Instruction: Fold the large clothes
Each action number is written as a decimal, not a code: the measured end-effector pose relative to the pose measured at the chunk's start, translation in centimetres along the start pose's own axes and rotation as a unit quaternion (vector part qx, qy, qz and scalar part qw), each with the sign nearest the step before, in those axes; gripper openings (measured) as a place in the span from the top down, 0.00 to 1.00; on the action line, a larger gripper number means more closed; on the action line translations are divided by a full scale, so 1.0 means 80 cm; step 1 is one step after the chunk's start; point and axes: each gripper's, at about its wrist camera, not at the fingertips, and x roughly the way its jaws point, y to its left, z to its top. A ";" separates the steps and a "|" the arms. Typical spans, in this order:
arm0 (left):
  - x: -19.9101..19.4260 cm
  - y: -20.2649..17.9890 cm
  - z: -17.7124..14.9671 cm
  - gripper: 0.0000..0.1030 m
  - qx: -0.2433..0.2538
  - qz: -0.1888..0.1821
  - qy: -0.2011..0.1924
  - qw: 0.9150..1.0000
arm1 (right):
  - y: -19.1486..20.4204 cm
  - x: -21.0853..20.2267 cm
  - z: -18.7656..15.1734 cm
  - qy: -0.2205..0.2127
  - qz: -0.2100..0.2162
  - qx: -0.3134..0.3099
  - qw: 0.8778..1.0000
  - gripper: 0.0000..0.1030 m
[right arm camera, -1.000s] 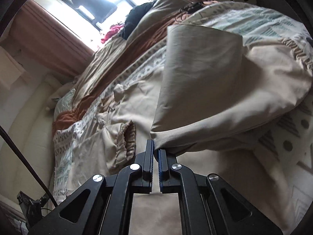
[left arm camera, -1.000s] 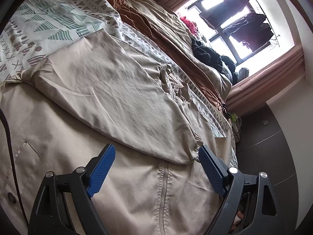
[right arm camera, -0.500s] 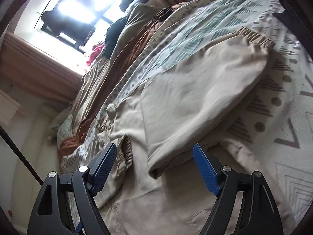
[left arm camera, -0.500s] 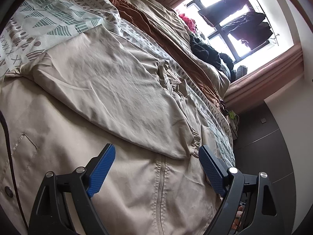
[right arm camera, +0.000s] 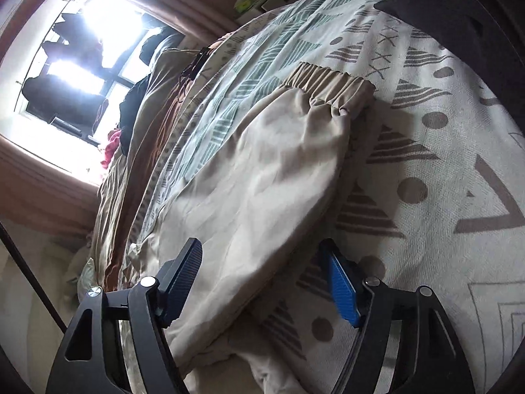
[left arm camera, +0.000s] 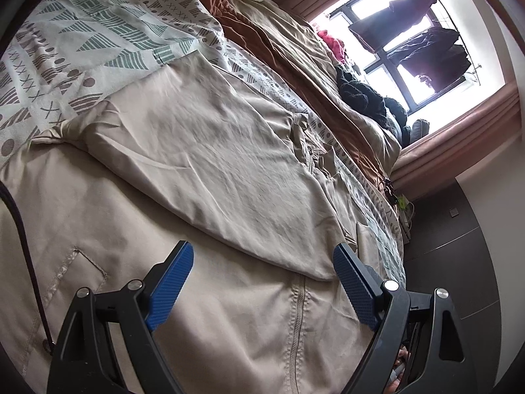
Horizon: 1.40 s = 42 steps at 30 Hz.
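Beige and thin, the jacket (left arm camera: 203,262) takes up most of the bed (left arm camera: 98,32), lying flat on the patterned bedspread (right arm camera: 426,170) with its zip (left arm camera: 297,321) running up the middle. One sleeve (left arm camera: 213,164) is folded across the chest in the left wrist view; in the right wrist view the other sleeve (right arm camera: 262,177) lies out over the bedspread, its gathered cuff (right arm camera: 328,82) at the far end. The left claw (left arm camera: 262,279) hovers wide above the zip, gripping nothing. The right claw (right arm camera: 262,282) has its jaws closing with the near part of the sleeve lying between them, though the pads do not seem to press on the cloth yet. The risk here looks like a shallow or uneven bite: slippery fabric could slide out, or the claw could pick up only the top layer and leave the sleeve twisted. It might also catch the bedspread underneath and drag it along, spoiling the fold already laid.
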 end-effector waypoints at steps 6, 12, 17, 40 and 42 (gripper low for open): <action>0.001 0.003 0.002 0.14 0.000 0.000 0.003 1.000 | -0.014 0.006 -0.009 -0.021 0.013 0.023 0.999 0.86; -0.001 0.003 0.003 0.14 -0.007 -0.010 0.003 1.000 | 0.030 -0.034 -0.030 -0.069 0.077 -0.016 0.995 0.96; -0.010 0.007 0.002 0.14 -0.021 -0.022 -0.004 1.000 | 0.116 -0.076 -0.070 -0.093 0.127 -0.087 0.984 0.96; -0.029 0.032 0.016 0.14 -0.062 -0.050 -0.004 0.997 | 0.221 -0.121 -0.129 -0.056 0.114 -0.114 0.985 0.16; -0.025 0.031 0.013 0.14 -0.065 -0.051 0.003 0.997 | 0.206 -0.136 -0.129 -0.069 0.113 -0.094 0.987 0.08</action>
